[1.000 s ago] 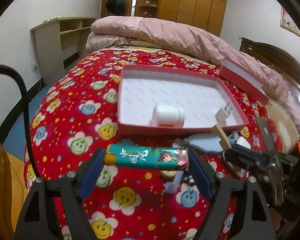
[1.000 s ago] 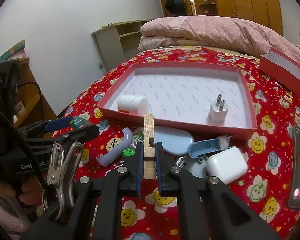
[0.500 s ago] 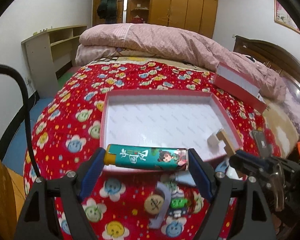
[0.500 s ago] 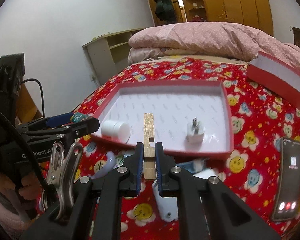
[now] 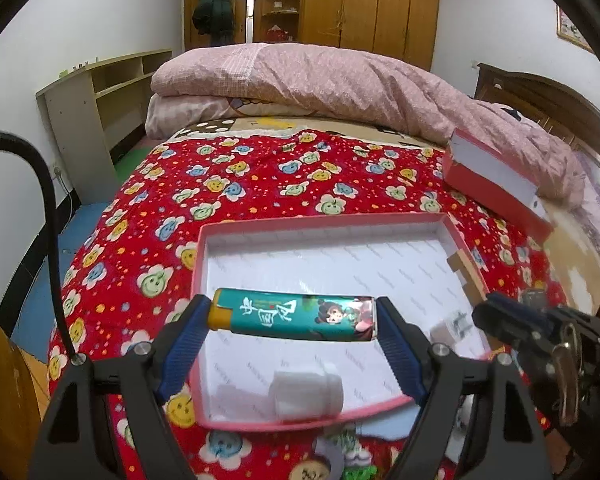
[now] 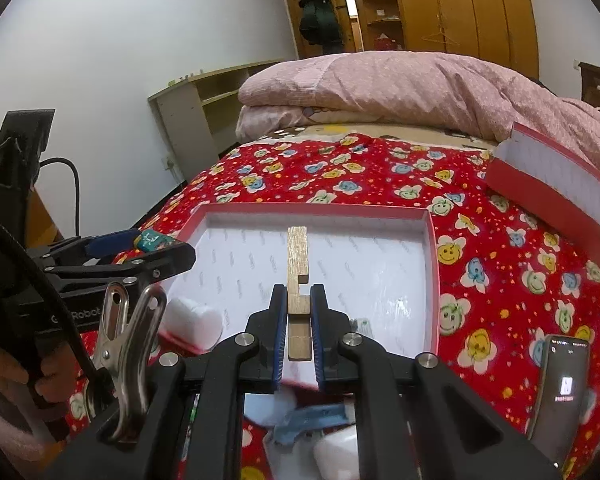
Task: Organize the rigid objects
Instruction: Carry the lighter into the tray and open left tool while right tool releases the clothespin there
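Note:
My left gripper (image 5: pixel 294 316) is shut on a teal lighter (image 5: pixel 294 317) with a cartoon picture, held crosswise end to end between the pads, above the near left part of the red tray (image 5: pixel 320 220). My right gripper (image 6: pixel 299 300) is shut on a notched wooden block (image 6: pixel 298 264) that sticks forward over the tray (image 6: pixel 312 209). Inside the tray lie a white bottle (image 5: pixel 306 394) near the front rim and a white plug (image 5: pixel 450 326) at the right. From the left wrist the wooden block (image 5: pixel 466 270) and the right gripper's fingers (image 5: pixel 500 312) show at the right.
The tray rests on a red flowered bedspread (image 5: pixel 260 176). A red lid (image 5: pixel 496 178) leans against the pink quilt (image 5: pixel 340 76) at the back right. A phone (image 6: pixel 562 388) lies at the right. Blue and white items (image 6: pixel 312 420) sit on the bed just before the tray.
Both grippers have risen and moved forward over the tray with their loads. The loose items on the bed have slid down below the fingers. Neither grip has changed.

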A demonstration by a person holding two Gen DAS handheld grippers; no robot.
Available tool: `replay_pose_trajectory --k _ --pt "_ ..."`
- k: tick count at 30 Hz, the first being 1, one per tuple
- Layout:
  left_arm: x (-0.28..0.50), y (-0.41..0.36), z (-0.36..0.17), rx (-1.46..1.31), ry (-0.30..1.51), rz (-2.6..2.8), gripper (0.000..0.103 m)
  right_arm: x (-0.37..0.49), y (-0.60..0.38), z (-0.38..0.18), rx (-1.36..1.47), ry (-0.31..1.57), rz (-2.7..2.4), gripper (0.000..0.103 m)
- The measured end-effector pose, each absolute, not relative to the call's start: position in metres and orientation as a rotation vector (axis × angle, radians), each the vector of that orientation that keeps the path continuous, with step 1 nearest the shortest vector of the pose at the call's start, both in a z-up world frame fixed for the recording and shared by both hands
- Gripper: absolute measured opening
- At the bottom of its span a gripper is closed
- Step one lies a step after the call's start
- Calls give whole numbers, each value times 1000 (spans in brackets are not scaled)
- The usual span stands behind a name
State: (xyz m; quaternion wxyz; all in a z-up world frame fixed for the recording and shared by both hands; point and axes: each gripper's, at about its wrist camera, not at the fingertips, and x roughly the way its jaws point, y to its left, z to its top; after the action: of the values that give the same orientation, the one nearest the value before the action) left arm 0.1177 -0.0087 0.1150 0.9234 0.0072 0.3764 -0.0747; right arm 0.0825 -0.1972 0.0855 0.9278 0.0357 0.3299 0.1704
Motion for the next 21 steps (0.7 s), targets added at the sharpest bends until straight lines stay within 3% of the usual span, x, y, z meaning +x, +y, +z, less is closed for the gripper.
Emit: replay_pose_trajectory --k 21 --pt "198 -29 59 64 860 -97 85 159 -215 48 102 782 286 12"
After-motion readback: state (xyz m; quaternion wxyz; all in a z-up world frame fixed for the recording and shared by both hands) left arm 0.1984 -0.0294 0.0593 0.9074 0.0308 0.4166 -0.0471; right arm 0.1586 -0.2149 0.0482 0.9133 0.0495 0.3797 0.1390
